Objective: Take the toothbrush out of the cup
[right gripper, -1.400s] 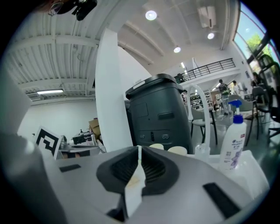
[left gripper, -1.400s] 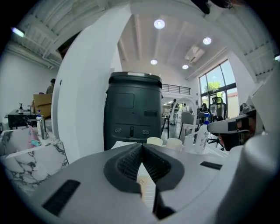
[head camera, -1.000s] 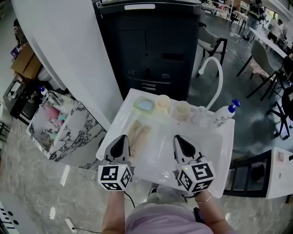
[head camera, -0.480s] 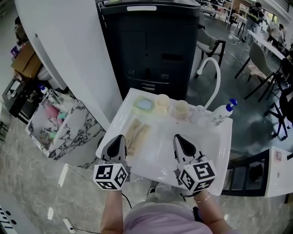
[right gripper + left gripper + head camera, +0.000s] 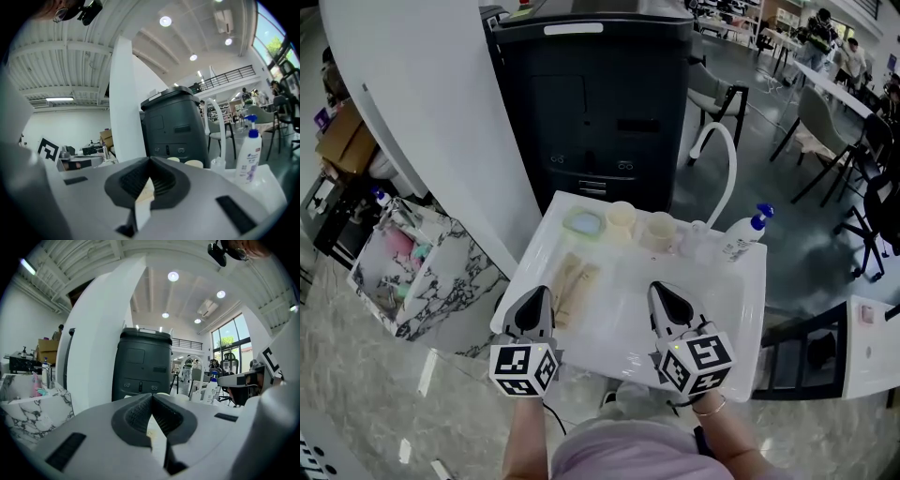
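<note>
Two cream cups (image 5: 620, 217) (image 5: 659, 231) stand at the back rim of the white basin (image 5: 712, 309). I cannot make out a toothbrush in either one. My left gripper (image 5: 538, 292) hovers over the basin's near left edge, shut with nothing between its jaws. My right gripper (image 5: 660, 289) hovers over the near middle, also shut and empty. Both point toward the cups and are well short of them. The left gripper view shows the left gripper (image 5: 151, 395) with its pads together. In the right gripper view the right gripper (image 5: 150, 159) is shut and the cups (image 5: 193, 163) sit just beyond its tip.
A green soap dish (image 5: 581, 223) sits left of the cups; a small clear bottle (image 5: 698, 234) and a pump bottle (image 5: 741, 239) to their right. A white curved tap (image 5: 727, 164) rises behind. Beige packets (image 5: 572, 284) lie in the basin. A dark cabinet (image 5: 600, 103) stands behind, a marbled bin (image 5: 412, 272) at left.
Both grippers stay shut and in about the same places over the basin's near edge. Only the head view has shifted a little.
</note>
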A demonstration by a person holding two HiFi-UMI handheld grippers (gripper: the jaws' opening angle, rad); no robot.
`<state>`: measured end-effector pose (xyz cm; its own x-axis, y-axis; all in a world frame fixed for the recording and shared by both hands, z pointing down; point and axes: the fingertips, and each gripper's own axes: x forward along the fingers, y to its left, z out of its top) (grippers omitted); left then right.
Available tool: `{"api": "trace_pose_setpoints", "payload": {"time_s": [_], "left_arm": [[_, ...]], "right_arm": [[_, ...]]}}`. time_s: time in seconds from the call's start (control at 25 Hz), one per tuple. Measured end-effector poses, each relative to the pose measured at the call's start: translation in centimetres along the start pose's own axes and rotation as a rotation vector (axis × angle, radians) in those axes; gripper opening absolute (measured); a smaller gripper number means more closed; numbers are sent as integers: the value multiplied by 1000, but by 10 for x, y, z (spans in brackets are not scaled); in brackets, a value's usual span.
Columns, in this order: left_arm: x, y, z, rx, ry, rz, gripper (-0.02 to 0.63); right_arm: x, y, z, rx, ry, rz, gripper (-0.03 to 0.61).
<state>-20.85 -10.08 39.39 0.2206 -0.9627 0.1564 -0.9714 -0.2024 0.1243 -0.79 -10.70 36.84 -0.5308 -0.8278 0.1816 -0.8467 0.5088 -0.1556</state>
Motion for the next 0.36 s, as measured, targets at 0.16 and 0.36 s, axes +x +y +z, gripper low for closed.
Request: {"api": "trace_pose_setpoints", "payload": {"time_s": [0.16,0.36], "left_arm": [[7,1,0,19,6,1,2],[15,5,-3,20,17,11,2]], "right_arm": [[3,-2,1,-4,-4,4,3],[7,-8,2,-7,-1,4,3]]}}
